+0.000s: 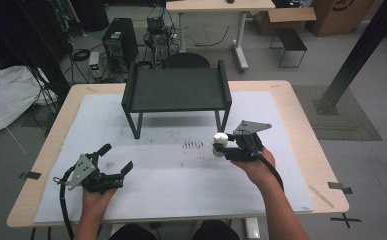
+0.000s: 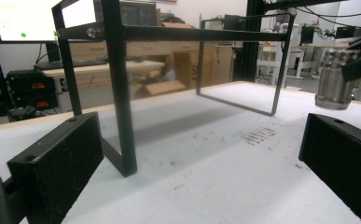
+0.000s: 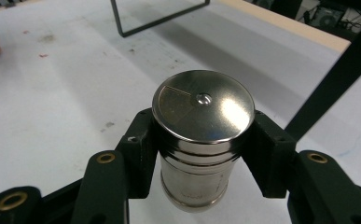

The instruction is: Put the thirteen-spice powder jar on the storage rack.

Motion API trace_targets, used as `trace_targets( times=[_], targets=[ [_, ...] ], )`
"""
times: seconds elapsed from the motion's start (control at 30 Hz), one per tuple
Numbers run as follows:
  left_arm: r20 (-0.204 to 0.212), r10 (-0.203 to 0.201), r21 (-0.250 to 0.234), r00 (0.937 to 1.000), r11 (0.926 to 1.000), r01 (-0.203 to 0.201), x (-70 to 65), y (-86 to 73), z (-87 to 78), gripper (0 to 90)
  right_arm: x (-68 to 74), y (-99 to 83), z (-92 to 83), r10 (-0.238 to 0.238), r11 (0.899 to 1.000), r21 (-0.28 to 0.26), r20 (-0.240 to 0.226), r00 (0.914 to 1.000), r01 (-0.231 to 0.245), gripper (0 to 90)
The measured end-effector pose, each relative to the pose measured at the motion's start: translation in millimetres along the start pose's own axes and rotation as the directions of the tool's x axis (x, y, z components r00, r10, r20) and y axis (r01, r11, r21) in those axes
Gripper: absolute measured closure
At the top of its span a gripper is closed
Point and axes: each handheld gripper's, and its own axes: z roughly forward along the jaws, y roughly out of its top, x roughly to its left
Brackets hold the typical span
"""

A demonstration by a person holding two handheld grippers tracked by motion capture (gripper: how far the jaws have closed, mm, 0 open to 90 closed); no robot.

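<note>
The right gripper [image 1: 224, 145] has its 2 black jaws clamped on the sides of a shiny steel cylinder with a flat round lid [image 3: 201, 140]. In the right gripper view the cylinder stands upright between the jaws, gripped just below its lid, with its base clear of the white mat [image 3: 52, 93] beneath. In the high view the cylinder [image 1: 220, 142] sits right of the middle of the desk [image 1: 301, 125], in front of the near right leg of a black metal shelf stand [image 1: 176, 90] that stands on the far half of the mat. A patch of dark smudges [image 1: 192, 145] marks the mat just left of the cylinder.

The left gripper [image 1: 116, 159] rests at the near left of the desk, held in the person's left hand [image 1: 97, 196], its 2 jaws wide apart with nothing between them. In the left gripper view the stand's near leg [image 2: 122, 93] rises between those jaws, and the cylinder [image 2: 334, 79] shows at the far right, lifted off the mat.
</note>
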Motion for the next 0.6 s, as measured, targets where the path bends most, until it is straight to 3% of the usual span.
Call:
trace_targets(
  times=[0.6],
  targets=[
    [0.000, 0.000, 0.001, 1.0000, 1.0000, 0.000, 0.0, 0.0, -0.1, 0.4, 2.9, 46.5, -12.2, -0.012, 0.999, -0.030, -0.046, 0.9989, 0.010, 49.3]
  ],
)
